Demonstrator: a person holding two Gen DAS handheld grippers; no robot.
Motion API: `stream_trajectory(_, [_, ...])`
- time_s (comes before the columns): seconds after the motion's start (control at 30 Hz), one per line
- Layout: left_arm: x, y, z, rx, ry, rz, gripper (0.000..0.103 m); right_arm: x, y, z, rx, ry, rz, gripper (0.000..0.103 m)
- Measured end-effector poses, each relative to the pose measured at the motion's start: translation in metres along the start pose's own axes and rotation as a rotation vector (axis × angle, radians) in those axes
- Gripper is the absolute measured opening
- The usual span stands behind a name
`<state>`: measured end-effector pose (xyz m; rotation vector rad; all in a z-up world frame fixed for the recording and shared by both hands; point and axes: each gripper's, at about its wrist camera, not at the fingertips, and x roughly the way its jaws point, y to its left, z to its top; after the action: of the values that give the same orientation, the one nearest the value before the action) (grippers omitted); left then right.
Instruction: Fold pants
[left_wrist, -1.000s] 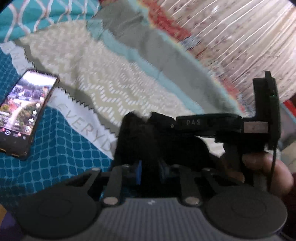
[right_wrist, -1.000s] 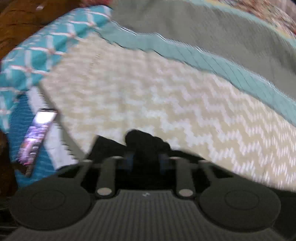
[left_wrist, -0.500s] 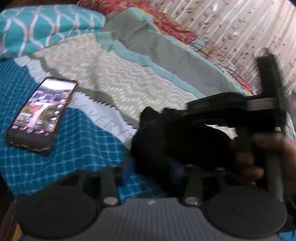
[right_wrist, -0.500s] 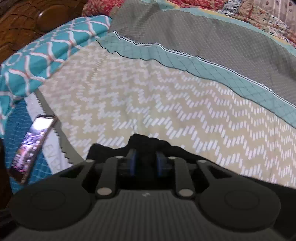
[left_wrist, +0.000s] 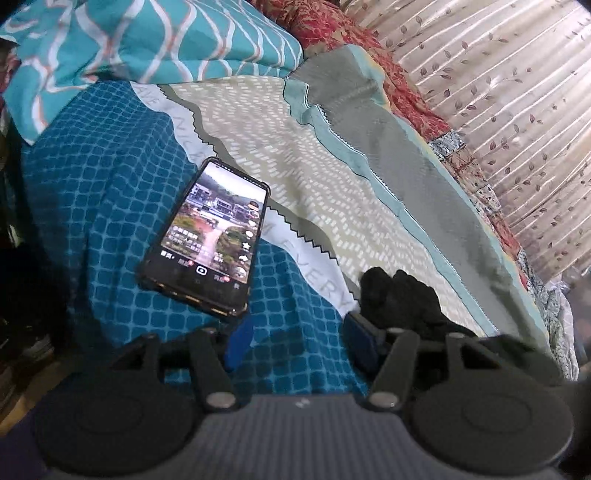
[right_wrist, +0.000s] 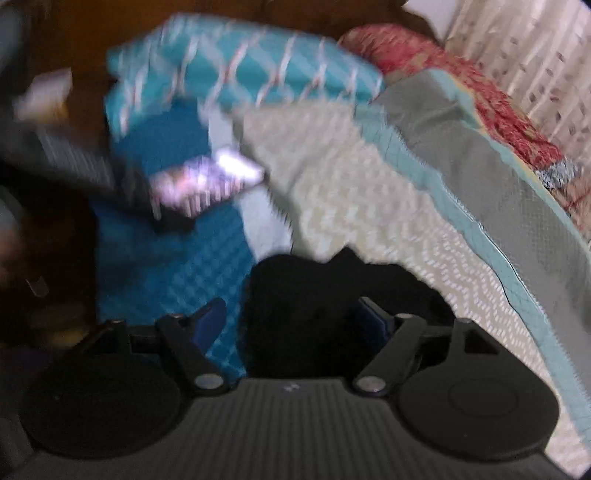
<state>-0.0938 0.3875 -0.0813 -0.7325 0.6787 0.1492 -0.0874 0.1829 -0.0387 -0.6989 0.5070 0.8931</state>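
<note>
The black pants (left_wrist: 402, 299) lie bunched on the bed, just right of my left gripper (left_wrist: 299, 338), which is open with its blue pads apart and nothing between them. In the right wrist view, which is blurred, the pants (right_wrist: 325, 295) lie as a dark heap between and just beyond the spread fingers of my right gripper (right_wrist: 295, 321), which is open. I cannot tell whether its pads touch the cloth.
A lit phone (left_wrist: 207, 236) lies on the blue checked bedspread (left_wrist: 103, 192), left of the pants; it also shows in the right wrist view (right_wrist: 207, 181). A teal patterned pillow (left_wrist: 147, 40) is at the bed's head. A leaf-print curtain (left_wrist: 517, 92) hangs at right.
Both grippers were shut on the black pants and have opened. The pants have dropped onto the bed. The left gripper has swung left, toward the phone.
</note>
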Motion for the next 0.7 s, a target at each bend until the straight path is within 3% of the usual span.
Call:
stream_trajectory(0.07, [-0.003,-0.005,0.0,0.016,0.001,-0.003,0.056,0.02,0.001,-0.007,-0.054,0.041,-0.049,0.043])
stream_trajectory(0.1, [-0.004,-0.008,0.0,0.028,0.001,-0.008,0.056,0.018,-0.013,-0.007,0.035,0.029,-0.011,0.026])
stream_trajectory(0.17, [-0.004,-0.015,0.0,0.054,0.001,-0.028,0.056,0.004,-0.056,-0.002,0.325,0.018,0.077,0.02])
stream_trajectory(0.3, [0.014,-0.031,0.007,0.061,0.052,-0.094,0.057,-0.022,-0.15,-0.039,0.95,-0.106,0.353,0.019])
stream_trajectory(0.4, [0.04,-0.04,0.019,0.019,0.137,-0.193,0.058,-0.028,-0.177,-0.068,1.18,-0.159,0.462,0.019])
stream_trajectory(0.53, [0.082,-0.051,0.037,-0.076,0.263,-0.311,0.058,-0.027,-0.168,-0.076,1.269,-0.188,0.511,0.02])
stream_trajectory(0.7, [0.121,-0.046,0.042,-0.215,0.362,-0.346,0.056,-0.036,-0.165,-0.078,1.308,-0.221,0.534,0.02])
